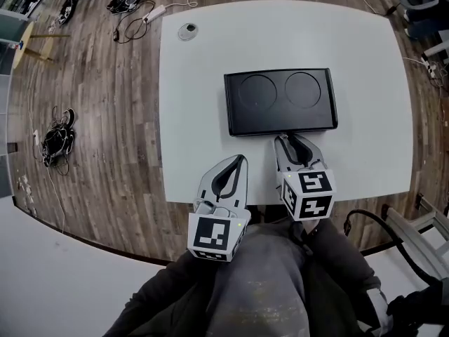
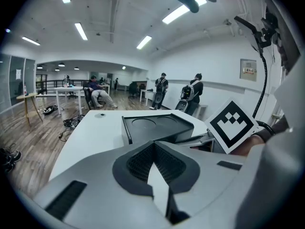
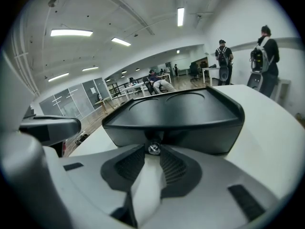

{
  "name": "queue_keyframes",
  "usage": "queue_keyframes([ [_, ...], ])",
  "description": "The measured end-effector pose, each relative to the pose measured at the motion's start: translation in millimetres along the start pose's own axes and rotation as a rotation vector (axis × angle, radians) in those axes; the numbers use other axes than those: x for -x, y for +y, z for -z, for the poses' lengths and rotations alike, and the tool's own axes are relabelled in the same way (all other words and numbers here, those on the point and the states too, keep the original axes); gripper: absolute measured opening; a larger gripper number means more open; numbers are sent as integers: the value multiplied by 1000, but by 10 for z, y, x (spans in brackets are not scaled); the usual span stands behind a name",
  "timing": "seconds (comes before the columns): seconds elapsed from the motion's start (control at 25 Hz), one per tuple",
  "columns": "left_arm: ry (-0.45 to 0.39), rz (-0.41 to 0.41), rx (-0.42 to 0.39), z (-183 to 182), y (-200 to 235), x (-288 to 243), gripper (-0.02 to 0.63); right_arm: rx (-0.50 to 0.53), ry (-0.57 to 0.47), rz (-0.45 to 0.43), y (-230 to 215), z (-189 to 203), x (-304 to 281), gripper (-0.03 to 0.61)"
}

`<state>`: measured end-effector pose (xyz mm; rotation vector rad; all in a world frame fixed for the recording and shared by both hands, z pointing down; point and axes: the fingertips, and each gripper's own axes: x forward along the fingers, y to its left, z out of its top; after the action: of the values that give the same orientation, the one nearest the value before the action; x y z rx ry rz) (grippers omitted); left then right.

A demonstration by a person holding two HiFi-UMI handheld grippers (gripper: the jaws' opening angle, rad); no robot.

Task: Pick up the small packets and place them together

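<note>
No small packets show in any view. A black tray (image 1: 242, 121) with two round hollows lies in the middle of the white table (image 1: 365, 83). My right gripper (image 1: 289, 139) points at the tray's near edge. In the right gripper view the tray (image 3: 176, 113) fills the front. My right gripper (image 3: 152, 152) has its jaws apart, with table showing between them. A tiny shiny round thing (image 3: 153, 148) sits just at their tips against the tray wall. My left gripper (image 1: 242, 159) hovers left of it near the table's front edge. My left gripper (image 2: 153, 144) has its tips together and holds nothing.
A small grey disc (image 1: 187, 31) lies at the table's far left corner. Cables and gear (image 1: 57, 139) lie on the wooden floor to the left. The person's lap (image 1: 266, 279) is below the table's near edge. Several people (image 2: 162, 87) stand far off in the room.
</note>
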<state>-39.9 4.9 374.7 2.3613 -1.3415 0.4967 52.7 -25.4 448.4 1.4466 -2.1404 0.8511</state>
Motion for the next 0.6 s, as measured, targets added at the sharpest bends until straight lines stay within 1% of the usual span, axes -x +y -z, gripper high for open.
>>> queue_keyframes([
  [0.2, 5, -3, -1, 57, 69, 1, -9, -34, 1, 38, -57, 42, -40, 93],
  [0.24, 7, -4, 1, 69, 86, 6, -9, -41, 3, 37, -57, 54, -52, 78],
  [0.32, 7, 1, 3, 69, 94, 16, -9, -51, 6, 32, -51, 62, -59, 75],
  [0.48, 1, 10, -3, 37, 72, 40, -8, -39, 11, 35, -39, 41, -13, 74],
  [0.6, -3, 13, -6, 55, 61, 70, -9, -38, 17, 34, -21, 96, 20, 74],
])
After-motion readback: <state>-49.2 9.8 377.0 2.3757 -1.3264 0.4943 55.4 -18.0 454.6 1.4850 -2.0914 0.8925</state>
